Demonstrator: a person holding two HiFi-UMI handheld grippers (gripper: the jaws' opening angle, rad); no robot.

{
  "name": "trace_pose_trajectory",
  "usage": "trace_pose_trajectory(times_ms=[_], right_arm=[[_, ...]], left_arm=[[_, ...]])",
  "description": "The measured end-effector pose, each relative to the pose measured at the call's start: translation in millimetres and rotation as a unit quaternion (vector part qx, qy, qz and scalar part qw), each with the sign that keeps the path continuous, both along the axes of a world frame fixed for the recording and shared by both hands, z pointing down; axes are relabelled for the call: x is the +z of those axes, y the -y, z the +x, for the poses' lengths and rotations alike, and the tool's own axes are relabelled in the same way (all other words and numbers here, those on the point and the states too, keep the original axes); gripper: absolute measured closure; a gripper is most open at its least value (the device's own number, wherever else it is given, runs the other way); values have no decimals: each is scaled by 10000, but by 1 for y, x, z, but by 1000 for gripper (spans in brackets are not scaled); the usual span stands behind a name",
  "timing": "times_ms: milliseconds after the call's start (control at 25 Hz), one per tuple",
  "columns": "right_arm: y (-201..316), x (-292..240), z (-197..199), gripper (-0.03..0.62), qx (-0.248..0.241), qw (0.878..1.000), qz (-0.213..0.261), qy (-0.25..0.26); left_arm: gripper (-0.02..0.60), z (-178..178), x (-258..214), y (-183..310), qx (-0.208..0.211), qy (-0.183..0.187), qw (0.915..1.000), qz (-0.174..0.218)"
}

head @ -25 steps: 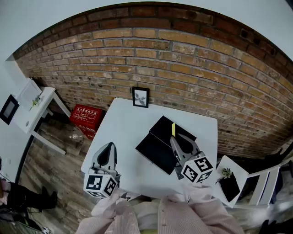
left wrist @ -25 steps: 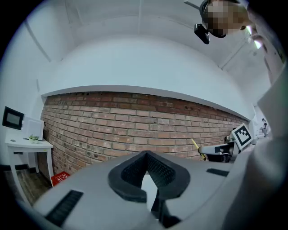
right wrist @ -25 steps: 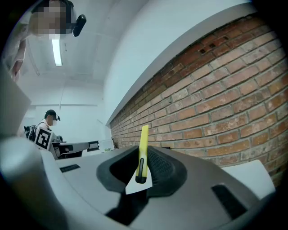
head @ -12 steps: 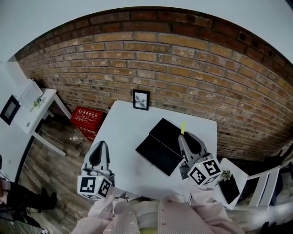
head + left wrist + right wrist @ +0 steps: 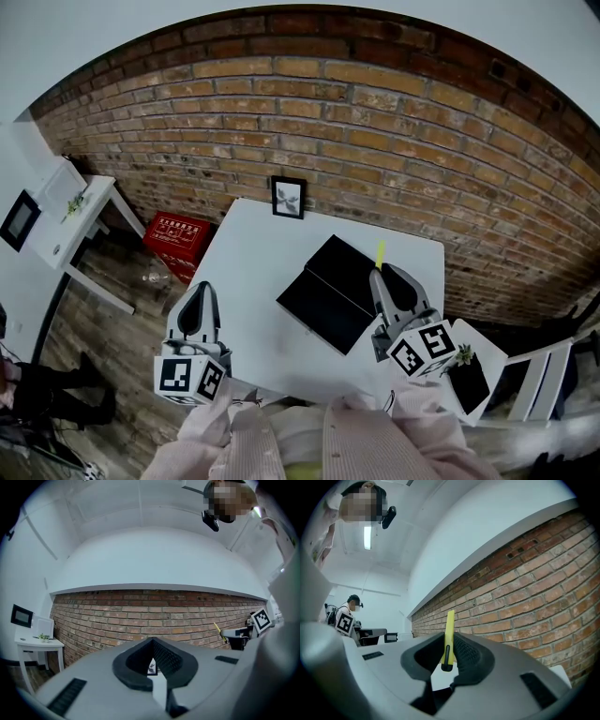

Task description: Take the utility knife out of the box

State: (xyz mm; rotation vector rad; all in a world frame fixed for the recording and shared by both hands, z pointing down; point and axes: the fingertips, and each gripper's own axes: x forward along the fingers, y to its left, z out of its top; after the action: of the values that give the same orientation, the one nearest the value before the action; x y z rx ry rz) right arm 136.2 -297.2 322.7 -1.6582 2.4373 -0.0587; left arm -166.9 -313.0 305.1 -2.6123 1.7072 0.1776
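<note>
The black box (image 5: 325, 298) lies open on the white table (image 5: 248, 267), lid folded back. My right gripper (image 5: 386, 270) hovers by the box's right edge, shut on the yellow utility knife (image 5: 380, 253), which sticks out past the jaws towards the brick wall. In the right gripper view the knife (image 5: 449, 637) stands upright, clamped between the pads. My left gripper (image 5: 202, 289) hangs over the table's left edge, shut and empty; its jaw tips meet in the left gripper view (image 5: 152, 641). That view also catches the knife (image 5: 217, 631) at far right.
A small framed picture (image 5: 288, 198) leans against the brick wall at the table's back edge. A red crate (image 5: 176, 236) sits on the floor to the left, beyond it a white side table (image 5: 70, 220). A white stand with a plant (image 5: 466, 361) is at right.
The right gripper has lifted the knife up and to the right, from over the box to beside it. The left gripper has drifted left, off the table edge.
</note>
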Motion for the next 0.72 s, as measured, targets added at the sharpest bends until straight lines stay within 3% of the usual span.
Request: trace_pose_trajectory(times_ms=[720], right_arm=[[1,3,-4,531,-32,9999,-21,-166]], left_arm=[[589,4,5,1,59,54,9999,-90]])
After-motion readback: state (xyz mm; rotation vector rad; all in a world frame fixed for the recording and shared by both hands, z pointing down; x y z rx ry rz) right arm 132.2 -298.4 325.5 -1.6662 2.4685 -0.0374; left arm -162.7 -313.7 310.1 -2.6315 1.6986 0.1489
